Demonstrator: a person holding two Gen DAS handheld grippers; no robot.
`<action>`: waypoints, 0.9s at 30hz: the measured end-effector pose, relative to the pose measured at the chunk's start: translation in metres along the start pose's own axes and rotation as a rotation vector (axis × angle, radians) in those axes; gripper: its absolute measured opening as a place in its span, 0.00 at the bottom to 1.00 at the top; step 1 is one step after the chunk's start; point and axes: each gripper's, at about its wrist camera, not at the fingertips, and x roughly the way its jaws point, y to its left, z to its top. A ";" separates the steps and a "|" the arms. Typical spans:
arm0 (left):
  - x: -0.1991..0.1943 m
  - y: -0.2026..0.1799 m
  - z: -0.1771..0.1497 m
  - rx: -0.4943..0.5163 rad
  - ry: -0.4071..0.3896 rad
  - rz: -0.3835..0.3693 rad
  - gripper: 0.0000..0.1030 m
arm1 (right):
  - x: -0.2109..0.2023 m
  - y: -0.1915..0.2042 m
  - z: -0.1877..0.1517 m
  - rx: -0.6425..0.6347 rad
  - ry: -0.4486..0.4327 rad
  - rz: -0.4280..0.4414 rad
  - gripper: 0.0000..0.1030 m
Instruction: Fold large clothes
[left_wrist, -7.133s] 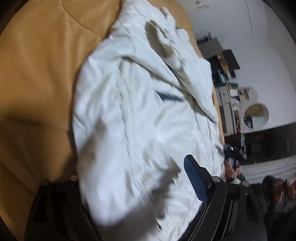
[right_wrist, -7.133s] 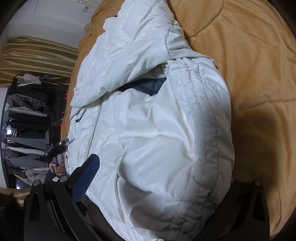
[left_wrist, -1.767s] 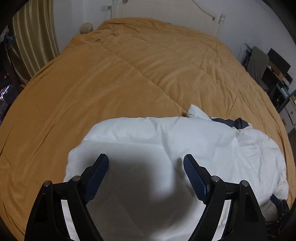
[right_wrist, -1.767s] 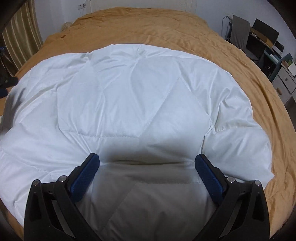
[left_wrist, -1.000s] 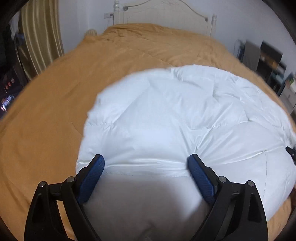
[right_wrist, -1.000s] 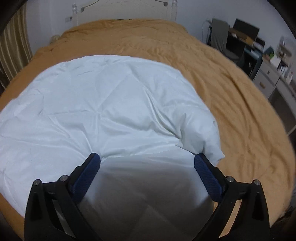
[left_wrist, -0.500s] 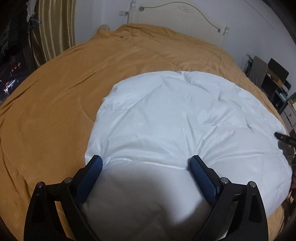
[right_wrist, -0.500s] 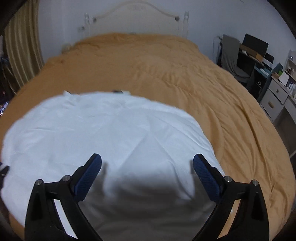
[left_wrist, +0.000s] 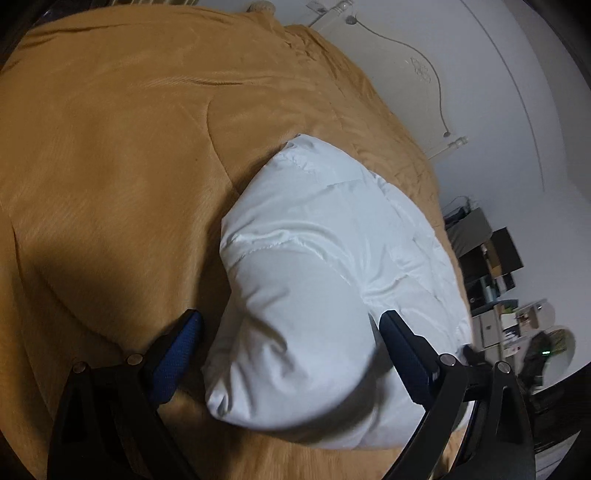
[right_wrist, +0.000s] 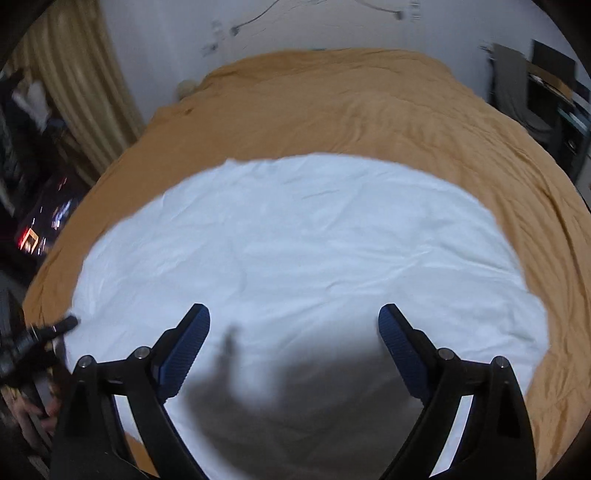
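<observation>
**White puffer jacket, folded up on the bed**

The white puffy jacket (left_wrist: 332, 288) sits folded into a thick, rounded bundle near the front edge of the orange bedspread (left_wrist: 110, 147). Smooth quilted side faces up, with stitched seams and light wrinkles showing. Seen from above it spreads wide (right_wrist: 303, 236) and lies flat.

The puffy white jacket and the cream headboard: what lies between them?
Only bare orange quilted bedspread lies between the puffy white jacket and the cream headboard, seen in the left wrist view.
</observation>
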 end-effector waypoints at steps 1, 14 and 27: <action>-0.001 0.003 -0.002 -0.020 0.003 -0.035 0.94 | 0.020 0.006 -0.005 -0.035 0.046 -0.044 0.91; 0.028 -0.013 -0.006 -0.076 0.062 -0.170 0.94 | 0.074 -0.039 -0.004 0.012 0.050 -0.059 1.00; 0.054 -0.026 -0.002 -0.026 0.042 -0.029 0.50 | 0.007 0.001 -0.015 0.048 0.013 -0.009 0.58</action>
